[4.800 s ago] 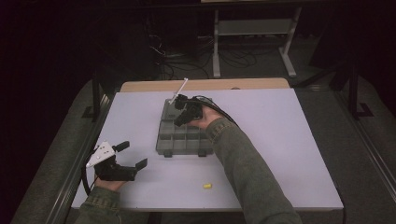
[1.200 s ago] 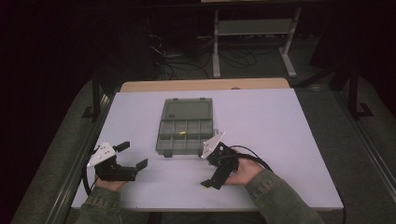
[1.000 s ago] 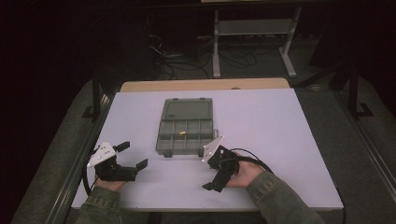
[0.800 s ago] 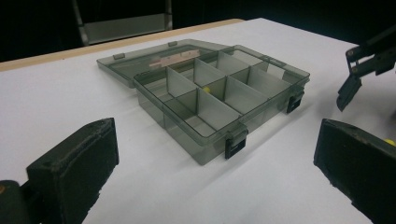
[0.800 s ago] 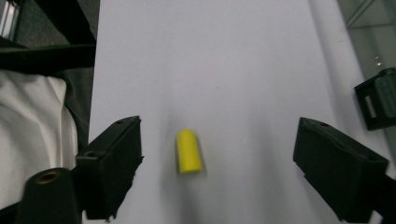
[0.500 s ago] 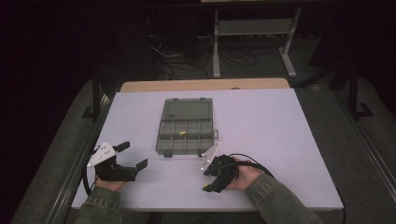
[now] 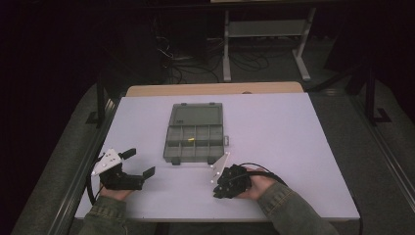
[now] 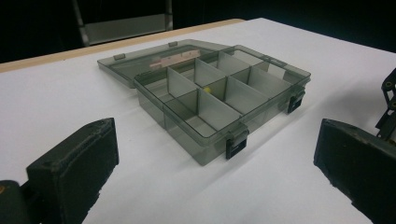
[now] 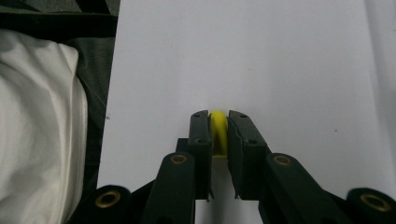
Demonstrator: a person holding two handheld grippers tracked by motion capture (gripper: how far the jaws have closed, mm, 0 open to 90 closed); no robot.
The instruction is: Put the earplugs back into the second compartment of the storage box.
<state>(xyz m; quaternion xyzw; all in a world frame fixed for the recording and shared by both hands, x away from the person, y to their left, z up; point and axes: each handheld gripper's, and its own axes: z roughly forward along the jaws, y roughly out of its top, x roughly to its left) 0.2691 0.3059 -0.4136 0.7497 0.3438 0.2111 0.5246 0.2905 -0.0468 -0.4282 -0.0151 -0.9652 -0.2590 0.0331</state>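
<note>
A smoky grey organizer box (image 7: 194, 138) lies open at the middle of the white table (image 7: 293, 137), its lid folded back. One small yellow piece (image 7: 191, 140) sits in an inner compartment, the same yellow piece (image 8: 206, 88) showing in the left gripper view. My right gripper (image 7: 219, 192) is low at the table's front, shut on a second small yellow piece (image 9: 218, 128) that touches the tabletop. My left gripper (image 7: 140, 162) rests at the front left, open with nothing in it. Its jaws frame the box (image 8: 210, 98) from a short distance.
A wooden strip (image 7: 215, 89) borders the table's far edge, with a metal stand (image 7: 264, 29) and cables on the dark floor behind. White cloth (image 9: 37, 121) lies past the table's front edge, beside the right gripper. The right gripper's linkage (image 8: 388, 102) shows near the box latch.
The right hand came back from the box to the table's front, lowered over the loose yellow piece there and shut on it. The left gripper has stayed put.
</note>
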